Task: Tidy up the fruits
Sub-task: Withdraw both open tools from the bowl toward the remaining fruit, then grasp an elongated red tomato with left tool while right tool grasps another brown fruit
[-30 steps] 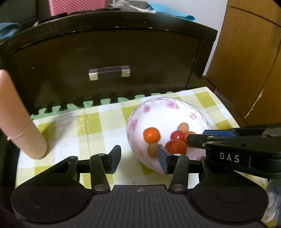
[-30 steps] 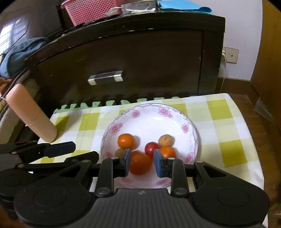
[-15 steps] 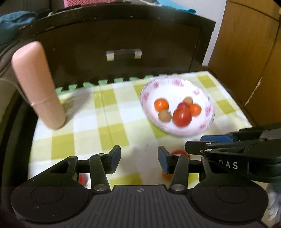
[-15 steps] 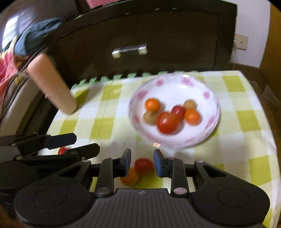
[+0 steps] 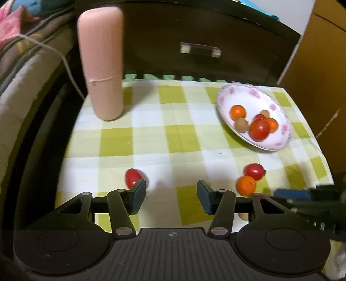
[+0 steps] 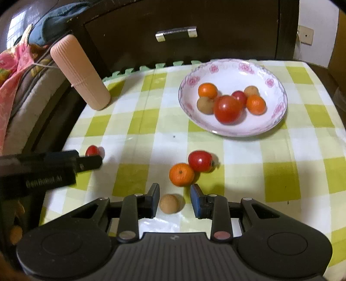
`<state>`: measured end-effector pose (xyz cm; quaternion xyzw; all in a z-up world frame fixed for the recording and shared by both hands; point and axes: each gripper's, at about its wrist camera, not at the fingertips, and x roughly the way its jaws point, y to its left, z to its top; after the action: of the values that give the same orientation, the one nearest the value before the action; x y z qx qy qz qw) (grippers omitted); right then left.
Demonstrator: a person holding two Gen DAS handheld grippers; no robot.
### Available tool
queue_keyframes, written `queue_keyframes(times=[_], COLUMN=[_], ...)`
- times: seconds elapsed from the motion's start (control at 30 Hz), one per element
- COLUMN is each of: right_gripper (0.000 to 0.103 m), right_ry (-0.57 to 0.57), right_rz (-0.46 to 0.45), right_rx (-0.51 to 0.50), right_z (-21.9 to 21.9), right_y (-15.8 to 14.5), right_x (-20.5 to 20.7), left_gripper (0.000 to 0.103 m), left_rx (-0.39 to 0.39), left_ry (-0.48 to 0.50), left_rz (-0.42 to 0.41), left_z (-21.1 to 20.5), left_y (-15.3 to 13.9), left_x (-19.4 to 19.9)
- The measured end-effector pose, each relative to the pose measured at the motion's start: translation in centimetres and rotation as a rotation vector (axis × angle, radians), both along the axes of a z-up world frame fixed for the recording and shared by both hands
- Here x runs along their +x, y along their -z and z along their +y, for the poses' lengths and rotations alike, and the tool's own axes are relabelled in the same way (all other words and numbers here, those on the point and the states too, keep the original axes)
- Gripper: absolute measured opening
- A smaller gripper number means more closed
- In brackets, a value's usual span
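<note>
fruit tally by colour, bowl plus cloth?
Red: 4 (bowl: large, small; cloth:)
Orange: 3 ()
Brown: 3 ()
Total: 10

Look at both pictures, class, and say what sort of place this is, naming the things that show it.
Probably a room in a home, perhaps a bedroom. A small table wears a green and white checked cloth, a dark wooden drawer unit with a metal handle stands behind it, and bedding lies at the left.
</note>
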<state>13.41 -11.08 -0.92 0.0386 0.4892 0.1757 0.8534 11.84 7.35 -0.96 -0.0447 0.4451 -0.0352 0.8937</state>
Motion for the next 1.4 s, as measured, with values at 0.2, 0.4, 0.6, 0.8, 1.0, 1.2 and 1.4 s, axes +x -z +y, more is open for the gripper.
queue_keyframes(times=[0.2,0.4,0.6,0.8,1.0,1.2,1.4], right_gripper=[0.03,0.03,0.031,0.031,0.031,0.031,0.031], right_ry=[-0.015,-0.022,-0.02,-0.017,-0.007,-0.005,0.018], right_rz=[0.022,0.044,0.052,0.06,0.063,0.064,0.066], right_rx=[0.008,0.008,0.02,0.018,0.013,0.008,0.009], right_z=[0.2,0.6,0.4,0.3,0.0,0.0,-0.6], right_y=[0.5,1.2,1.2,1.5,1.7,1.7,1.6], right_x=[-0.4,-0.2,0.0,0.0,0.0,0.0,0.1], left_gripper=[0.06,0.059,0.048,0.04,0.037,0.034,0.034], left_rx=[0.003,0.0,0.019,0.037,0.054,0.062,0.069], left_ry=[-0.059,-0.103,-0.11,-0.115,-0.107,-0.076,-0.02], left_rz=[0.021,0.065,0.076,0.105,0.096,0.096,0.1], left_z=[1.2,1.7,1.8,1.8,1.5,1.2,0.4], left_y=[0.8,2.4,3.3,4.1,4.2,4.0,3.8], left_x=[0.9,2.6,3.2,3.5,3.8,3.1,1.8])
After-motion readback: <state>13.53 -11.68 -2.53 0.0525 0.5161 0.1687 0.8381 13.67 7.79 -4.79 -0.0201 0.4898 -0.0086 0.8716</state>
